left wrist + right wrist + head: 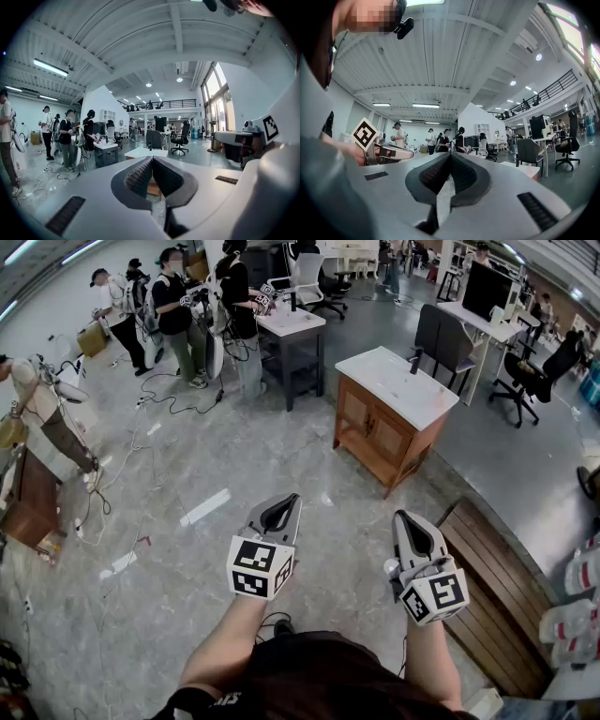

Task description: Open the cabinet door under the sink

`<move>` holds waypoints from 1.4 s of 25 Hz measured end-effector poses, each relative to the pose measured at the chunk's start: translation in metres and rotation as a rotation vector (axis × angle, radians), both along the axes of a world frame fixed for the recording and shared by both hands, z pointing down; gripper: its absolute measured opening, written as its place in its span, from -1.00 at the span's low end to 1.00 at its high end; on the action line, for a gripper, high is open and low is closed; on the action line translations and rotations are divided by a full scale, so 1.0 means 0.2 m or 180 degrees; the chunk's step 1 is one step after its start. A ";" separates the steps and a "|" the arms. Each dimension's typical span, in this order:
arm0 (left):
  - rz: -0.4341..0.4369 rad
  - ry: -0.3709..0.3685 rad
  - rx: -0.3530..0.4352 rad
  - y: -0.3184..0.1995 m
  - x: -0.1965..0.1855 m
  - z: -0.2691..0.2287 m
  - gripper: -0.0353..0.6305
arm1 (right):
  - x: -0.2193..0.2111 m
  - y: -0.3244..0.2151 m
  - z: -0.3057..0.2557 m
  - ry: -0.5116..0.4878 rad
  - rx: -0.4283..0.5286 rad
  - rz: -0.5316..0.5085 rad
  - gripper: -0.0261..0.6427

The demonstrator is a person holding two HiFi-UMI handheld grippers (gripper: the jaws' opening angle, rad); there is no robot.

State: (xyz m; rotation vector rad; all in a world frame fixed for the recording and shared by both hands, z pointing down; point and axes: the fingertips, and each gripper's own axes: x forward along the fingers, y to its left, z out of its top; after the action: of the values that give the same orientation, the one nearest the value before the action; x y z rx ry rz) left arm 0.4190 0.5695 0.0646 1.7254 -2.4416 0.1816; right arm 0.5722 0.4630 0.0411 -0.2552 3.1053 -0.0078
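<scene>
The sink cabinet is a low wooden unit with a white basin top and a dark faucet. It stands on the grey floor some way ahead and to the right. Its two doors look closed. My left gripper and right gripper are held side by side in mid-air well short of it, both shut with nothing in them. In the left gripper view the shut left gripper points at the cabinet's white top. In the right gripper view the cabinet lies right of the shut right gripper.
A slatted wooden platform lies on the floor at the right. Several people stand around a grey table at the back left. Cables trail over the floor at the left. Office chairs and a desk stand behind the cabinet.
</scene>
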 end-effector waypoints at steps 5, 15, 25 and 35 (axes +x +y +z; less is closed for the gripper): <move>-0.0030 0.0021 -0.0008 -0.02 0.01 0.01 -0.84 | 0.02 -0.01 0.02 0.0036 -0.0029 -0.0036 -0.89; -0.0100 -0.0008 -0.0030 -0.05 0.15 0.02 -0.84 | 0.21 -0.06 0.06 0.0018 -0.0138 -0.0075 -0.89; -0.0060 -0.0063 -0.0083 -0.11 0.29 0.04 -0.84 | 0.33 -0.11 0.12 -0.0014 -0.0266 -0.0155 -0.89; -0.0028 0.0038 -0.0117 -0.33 0.06 0.15 -0.84 | 0.09 -0.29 0.26 0.0169 -0.0394 -0.0199 -0.89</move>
State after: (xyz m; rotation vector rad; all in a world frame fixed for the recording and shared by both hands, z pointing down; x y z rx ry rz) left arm 0.4318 0.5043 0.0942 1.6955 -2.4215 0.2133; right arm 0.5900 0.4054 0.0922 -0.1637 3.1687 -0.1983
